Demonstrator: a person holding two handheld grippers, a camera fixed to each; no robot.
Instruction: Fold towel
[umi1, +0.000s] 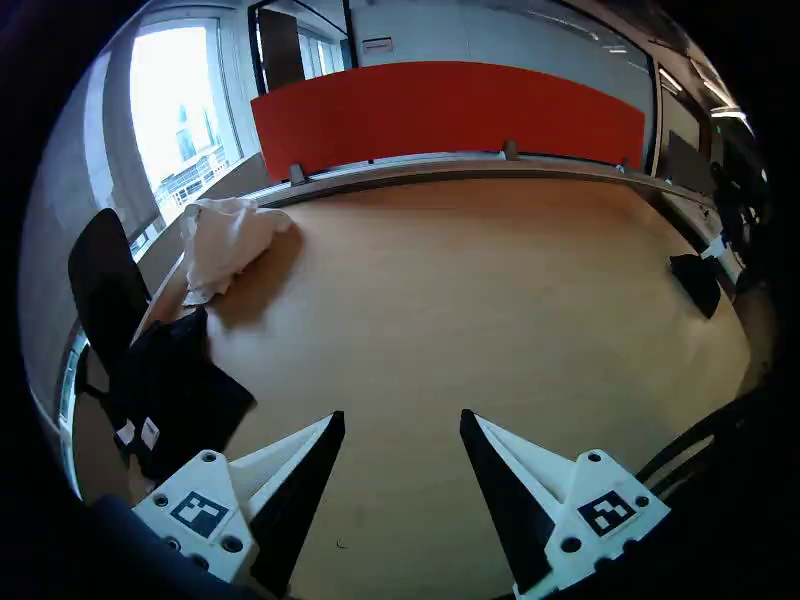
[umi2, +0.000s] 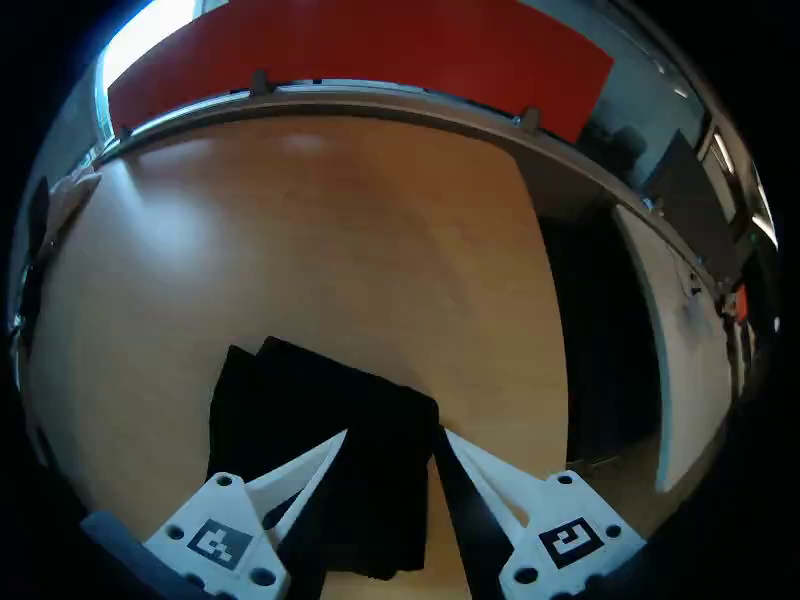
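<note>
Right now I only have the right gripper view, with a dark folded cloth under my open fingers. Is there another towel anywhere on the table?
Observer: Yes. In the left gripper view, a white towel lies crumpled in a heap at the far left of the table, near the red divider.
Operator: Is the left gripper holding anything?
Observer: No, the left gripper is open over bare wood, with nothing between its fingers.
Operator: Anything close to it?
Observer: A bunched black cloth lies at the table's edge, just left of the gripper's fingers in that view.
</note>
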